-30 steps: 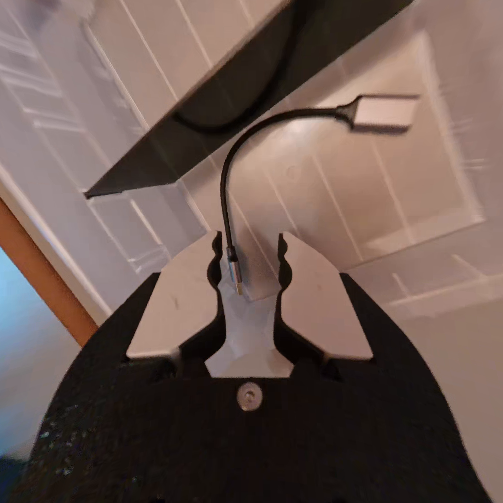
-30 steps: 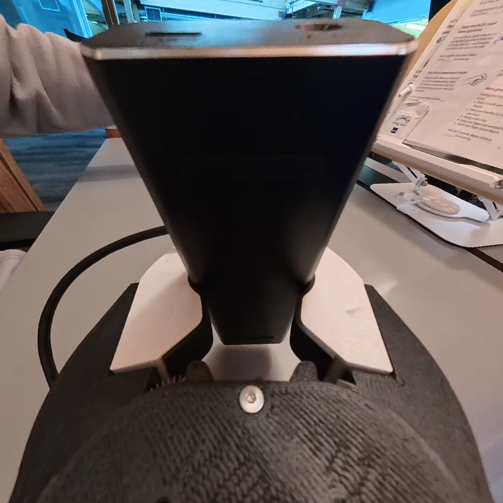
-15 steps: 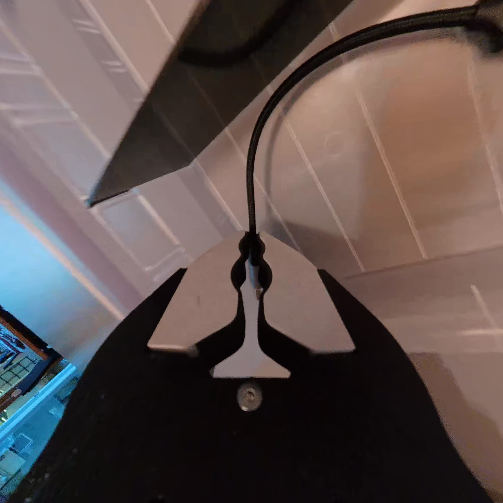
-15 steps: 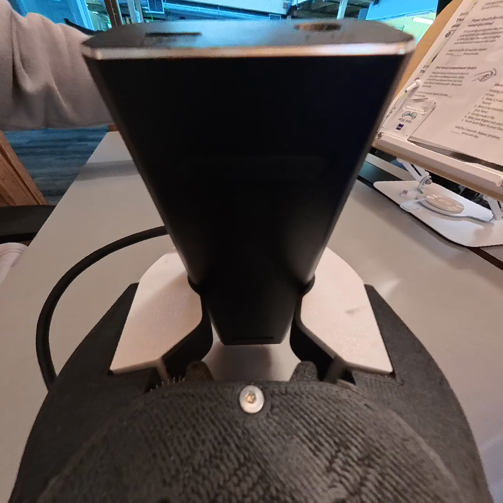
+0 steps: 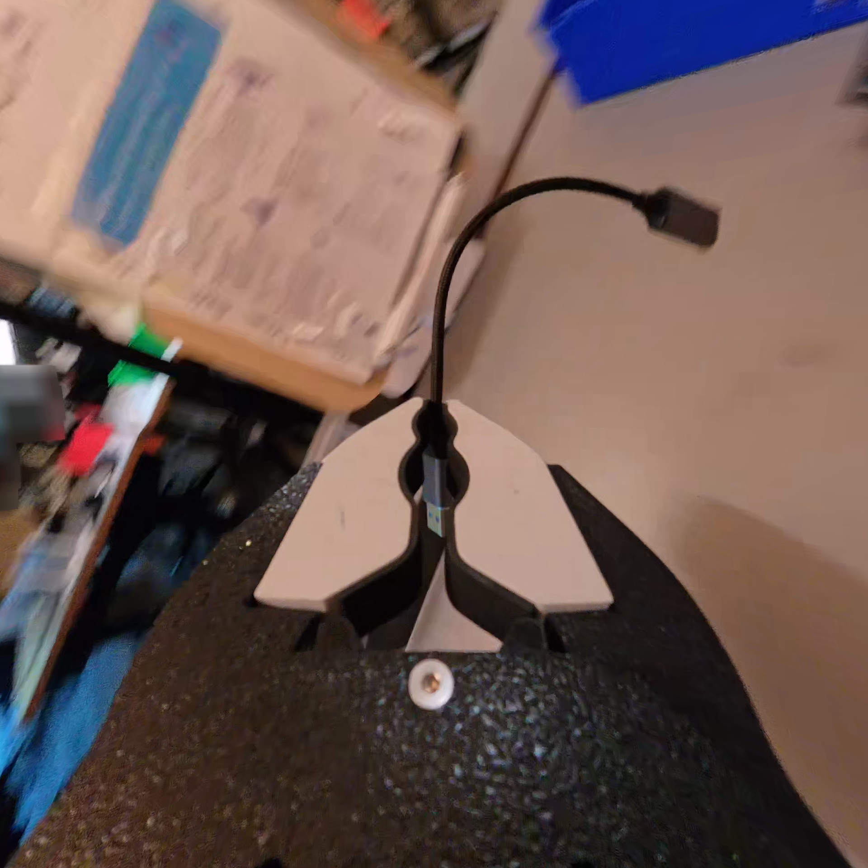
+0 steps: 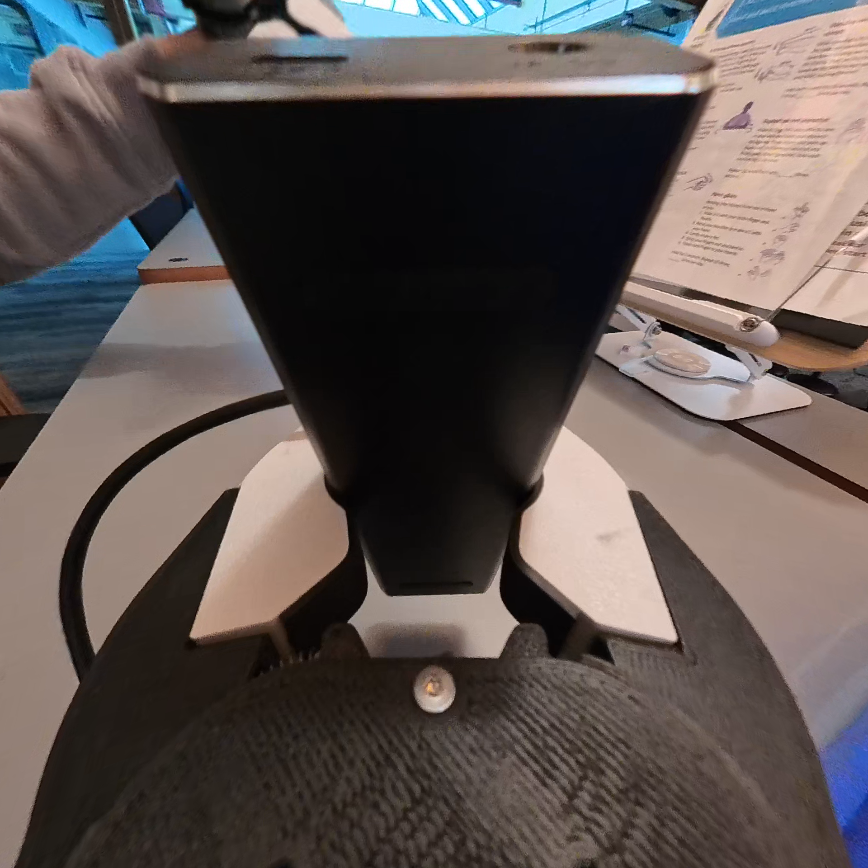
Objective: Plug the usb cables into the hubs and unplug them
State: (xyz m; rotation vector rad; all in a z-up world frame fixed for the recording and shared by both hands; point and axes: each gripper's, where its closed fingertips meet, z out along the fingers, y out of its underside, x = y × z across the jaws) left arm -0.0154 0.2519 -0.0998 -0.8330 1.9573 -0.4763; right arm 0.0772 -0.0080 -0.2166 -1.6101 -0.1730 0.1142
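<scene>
In the left wrist view my left gripper [image 5: 436,413] is shut on a short black braided usb cable [image 5: 453,263]. Its grey plug [image 5: 433,491] sits between my fingers with the metal tip pointing back toward the camera. The cable arcs up and right to a dark grey connector block [image 5: 683,223] hanging free in the air. In the right wrist view my right gripper [image 6: 432,484] is shut on the narrow end of a black hub [image 6: 422,282], held upright above the table; ports show on its silver top end [image 6: 422,68]. A black cord [image 6: 117,488] loops left of it.
A white table [image 6: 704,540] lies under the right gripper, with a white document stand [image 6: 704,380] holding printed sheets at right. A person's light sleeve [image 6: 70,155] reaches in at upper left. The left wrist view shows a cardboard box [image 5: 244,188], a beige wall and floor clutter, all blurred.
My left gripper closed on the usb cable's plug and swung away with it, from the ceiling and dark hub to a wall and box. The right gripper lifted the hub slightly.
</scene>
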